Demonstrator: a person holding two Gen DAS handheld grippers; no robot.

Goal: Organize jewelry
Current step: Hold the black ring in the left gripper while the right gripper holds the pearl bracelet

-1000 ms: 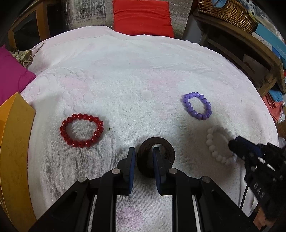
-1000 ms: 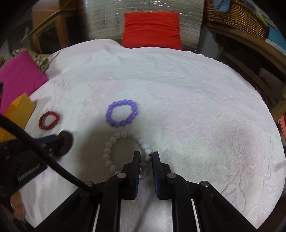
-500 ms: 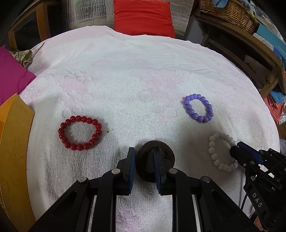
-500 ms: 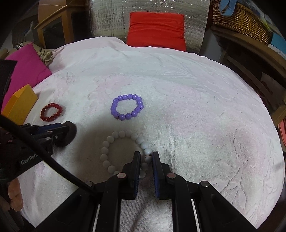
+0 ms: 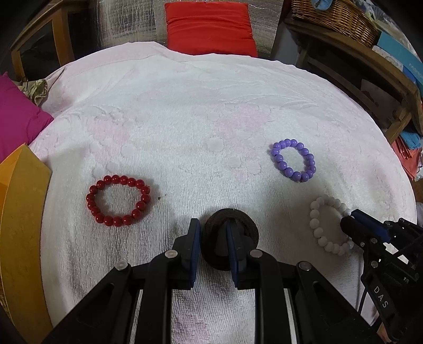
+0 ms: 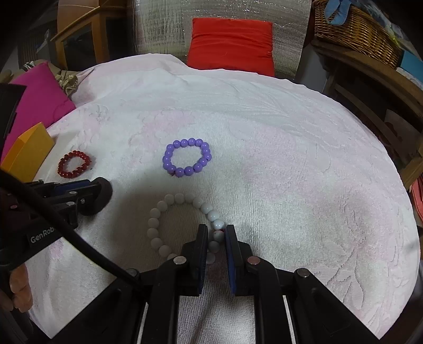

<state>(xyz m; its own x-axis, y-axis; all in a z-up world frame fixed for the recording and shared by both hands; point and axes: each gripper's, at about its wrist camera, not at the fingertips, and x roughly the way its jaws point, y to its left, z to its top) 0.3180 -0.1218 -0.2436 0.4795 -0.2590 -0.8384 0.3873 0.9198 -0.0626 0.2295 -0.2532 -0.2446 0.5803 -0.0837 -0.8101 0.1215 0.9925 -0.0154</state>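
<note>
Change: both grippers keep the same grips as a second ago; in the right wrist view the purple and red bracelets now sit lower in frame than they did then.
Left gripper (image 5: 211, 232): lower centre of its own view, jaws narrow and closed on the near rim of the dark brown ring (image 5: 229, 238), one pad outside the rim, the other inside the hole.
Right gripper (image 6: 214, 238): lower centre of its own view, jaws narrow, pinching one bead on the right side of the white bead bracelet (image 6: 179, 225); the same gripper shows at the lower right edge of the left wrist view.
White bead bracelet: lies flat on the white towel (image 5: 185, 119), a loop spreading up and left from the pads.
Purple bead bracelet (image 6: 187, 157): centre of the right wrist view, lying free, apart from the white one.
Red bead bracelet (image 5: 118, 200): left of the dark ring, lying free, near the orange box (image 5: 21, 211) at the left edge.
Background: red cushion (image 5: 210, 27) at top centre, wicker basket (image 5: 334, 19) upper right, magenta cushion (image 5: 18, 116) at left.
</note>
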